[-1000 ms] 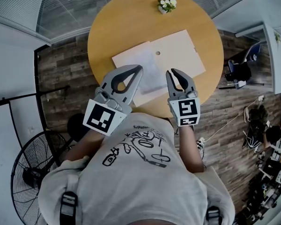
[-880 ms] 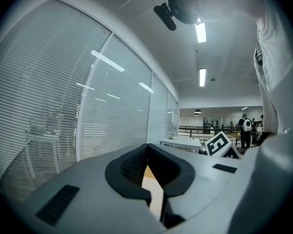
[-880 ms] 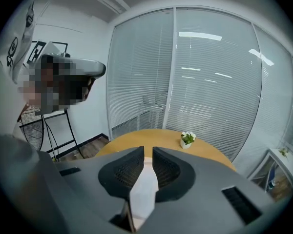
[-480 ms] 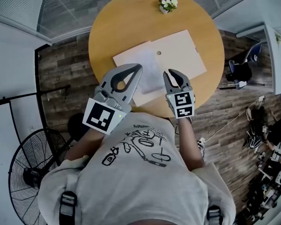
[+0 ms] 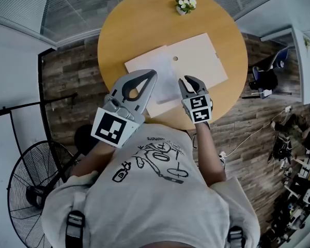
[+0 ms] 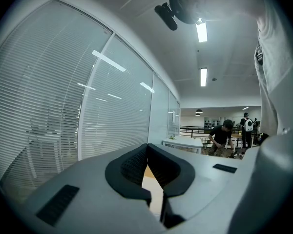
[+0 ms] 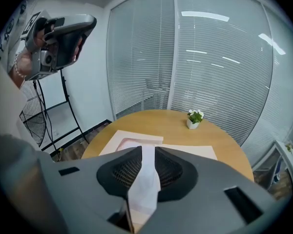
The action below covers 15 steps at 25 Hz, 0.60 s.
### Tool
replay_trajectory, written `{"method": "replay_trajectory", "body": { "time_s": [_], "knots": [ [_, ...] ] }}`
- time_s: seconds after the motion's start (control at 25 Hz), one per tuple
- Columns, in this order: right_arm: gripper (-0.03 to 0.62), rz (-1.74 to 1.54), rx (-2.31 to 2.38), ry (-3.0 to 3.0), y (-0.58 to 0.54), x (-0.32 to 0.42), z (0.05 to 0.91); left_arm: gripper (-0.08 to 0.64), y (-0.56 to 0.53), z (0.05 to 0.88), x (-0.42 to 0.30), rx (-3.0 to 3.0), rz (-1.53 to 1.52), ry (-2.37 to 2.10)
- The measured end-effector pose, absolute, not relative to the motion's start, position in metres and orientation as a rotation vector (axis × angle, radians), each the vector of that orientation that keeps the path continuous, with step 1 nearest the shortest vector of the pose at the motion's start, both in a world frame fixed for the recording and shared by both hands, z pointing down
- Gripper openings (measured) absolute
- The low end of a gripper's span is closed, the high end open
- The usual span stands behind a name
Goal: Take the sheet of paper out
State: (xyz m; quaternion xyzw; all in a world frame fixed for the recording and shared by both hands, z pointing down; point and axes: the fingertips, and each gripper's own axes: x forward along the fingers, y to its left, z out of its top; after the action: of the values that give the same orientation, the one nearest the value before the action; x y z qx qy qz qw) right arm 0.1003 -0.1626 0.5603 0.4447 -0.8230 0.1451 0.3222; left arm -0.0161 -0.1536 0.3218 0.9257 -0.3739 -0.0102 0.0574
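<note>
The sheet (image 5: 164,79) lies flat on the folder (image 5: 202,56) on the desk (image 5: 144,19). The right gripper (image 5: 191,80) hangs over its near edge. Its jaws have just been opening and stand spread, with nothing between them. The left gripper (image 5: 153,74) has its jaws pressed together. The risk is that the right jaws nip sheet and folder together and drag the 2 off.

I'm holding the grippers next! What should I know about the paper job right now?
Left gripper: jaws shut, empty, held level over the near side of the round wooden table.
Right gripper: jaws apart and just been opening, tilted down over the white sheet of paper. The sheet shows in the gap, but the pads do not press on it.
Things: the sheet lies mid-table with the flat beige folder.
Done: nothing yet; the sheet is not out.
Left: probably pinch the sheet's near edge with the right gripper and draw it clear.
</note>
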Motion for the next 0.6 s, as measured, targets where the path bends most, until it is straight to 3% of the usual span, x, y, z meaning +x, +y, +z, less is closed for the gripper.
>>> {"method": "replay_trajectory", "body": {
  "time_s": [0.6],
  "knots": [
    [0.113, 0.45, 1.056, -2.093, -0.175, 0.101, 0.622, 0.02, -0.164, 0.326, -0.024, 2.786, -0.026, -1.158]
  ]
}}
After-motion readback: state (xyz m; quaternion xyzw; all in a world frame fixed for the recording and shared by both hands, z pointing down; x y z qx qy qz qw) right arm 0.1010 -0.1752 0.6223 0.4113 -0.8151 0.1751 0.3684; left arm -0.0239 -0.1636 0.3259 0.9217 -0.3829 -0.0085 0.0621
